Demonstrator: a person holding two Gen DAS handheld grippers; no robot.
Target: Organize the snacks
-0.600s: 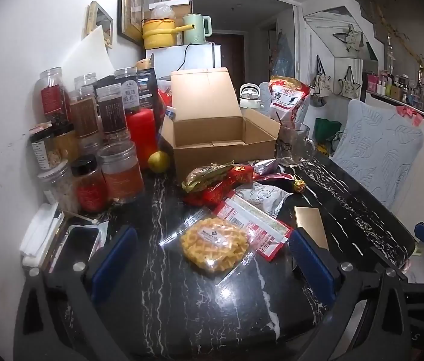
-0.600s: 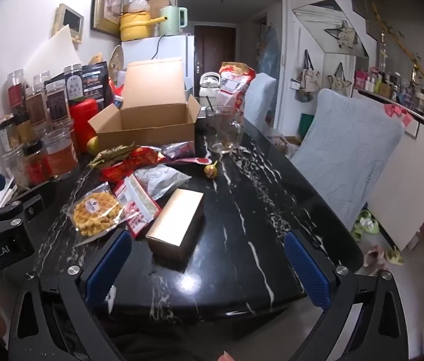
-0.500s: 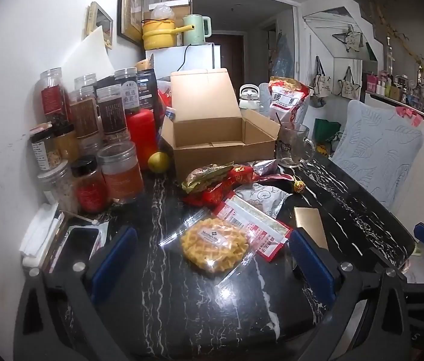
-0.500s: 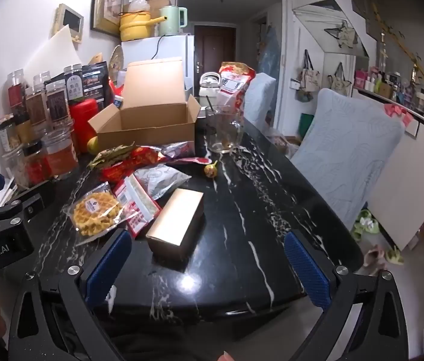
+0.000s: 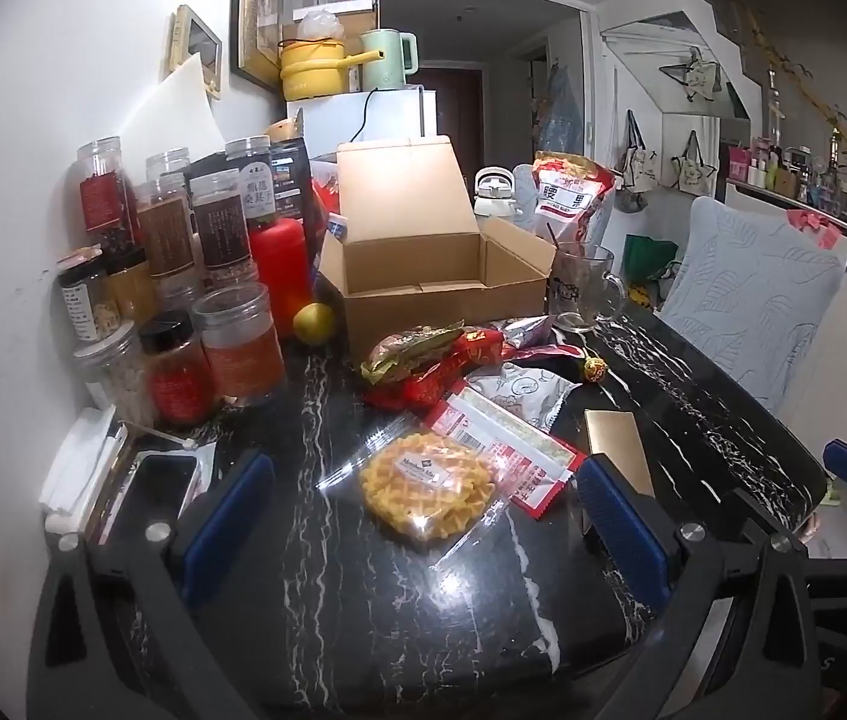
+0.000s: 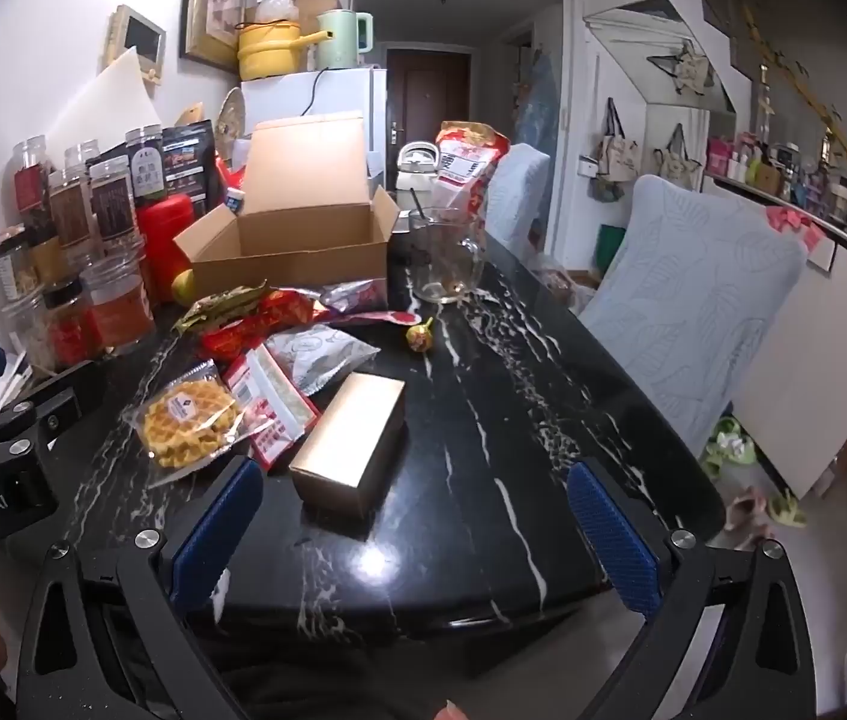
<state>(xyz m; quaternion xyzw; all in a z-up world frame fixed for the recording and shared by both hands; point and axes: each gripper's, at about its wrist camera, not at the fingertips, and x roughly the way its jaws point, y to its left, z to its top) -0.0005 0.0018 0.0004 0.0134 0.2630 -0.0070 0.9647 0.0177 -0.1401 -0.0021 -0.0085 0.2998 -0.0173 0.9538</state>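
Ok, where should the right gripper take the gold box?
Probably across the gold box's two long sides, coming down from above near its middle. It lies flat, its narrow end toward the open right gripper, its right side clear; the red-white packet crowds its left.

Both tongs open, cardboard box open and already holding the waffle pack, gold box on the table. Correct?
One thing is off: the cardboard box is open but empty. The waffle pack lies on the table, in front of the left tongs, as the left wrist view shows. Otherwise right: both tongs are open, right tongs too, and the gold box is on the table.
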